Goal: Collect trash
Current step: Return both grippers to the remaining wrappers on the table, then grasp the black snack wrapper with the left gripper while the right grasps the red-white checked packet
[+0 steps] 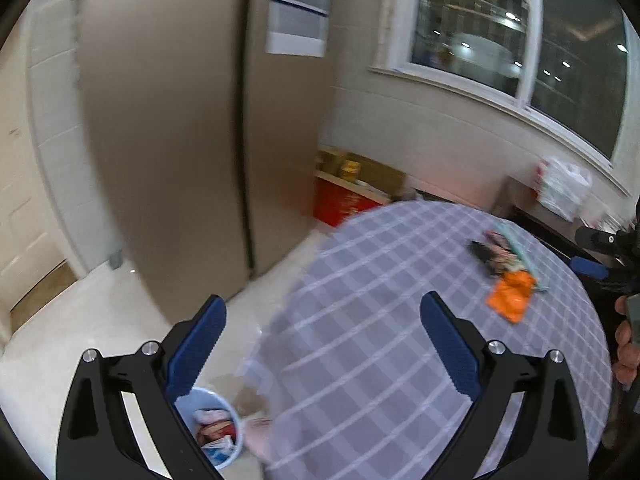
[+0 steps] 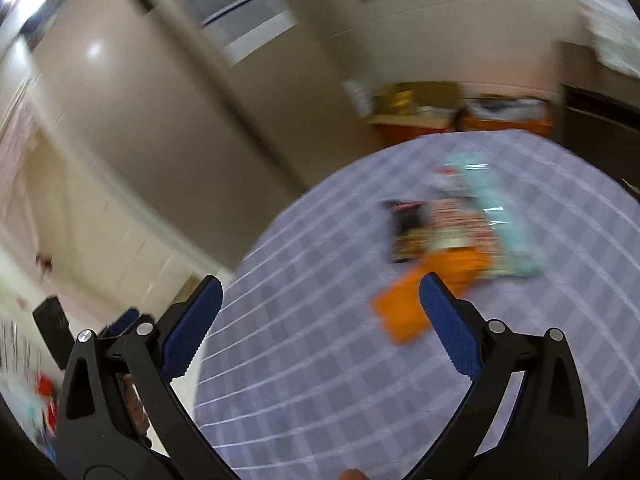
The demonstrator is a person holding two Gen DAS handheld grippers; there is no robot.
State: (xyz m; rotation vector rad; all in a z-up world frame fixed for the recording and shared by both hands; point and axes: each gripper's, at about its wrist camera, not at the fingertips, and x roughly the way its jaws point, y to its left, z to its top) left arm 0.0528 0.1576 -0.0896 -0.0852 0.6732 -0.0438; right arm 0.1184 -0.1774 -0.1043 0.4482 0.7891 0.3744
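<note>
A heap of wrappers lies on the round table with the checked cloth (image 1: 380, 320): an orange wrapper (image 1: 510, 298), a dark one (image 1: 486, 254) and a long teal one (image 1: 520, 256). My left gripper (image 1: 324, 344) hangs open and empty over the table's left edge, well short of the heap. Down on the floor beside the table stands a pale blue bin (image 1: 216, 424) with wrappers inside. My right gripper (image 2: 320, 328) is open and empty above the cloth (image 2: 320, 380); its right finger overlaps the orange wrapper (image 2: 400, 308). The view is blurred; the dark wrapper (image 2: 406, 232) and the teal one (image 2: 500, 220) lie beyond.
A tall beige fridge (image 1: 180, 140) stands left of the table. Red and cardboard boxes (image 1: 344, 192) sit by the wall under a window (image 1: 500, 32). A white plastic bag (image 1: 562, 188) rests on a dark counter. A hand (image 1: 626, 344) shows at the right edge.
</note>
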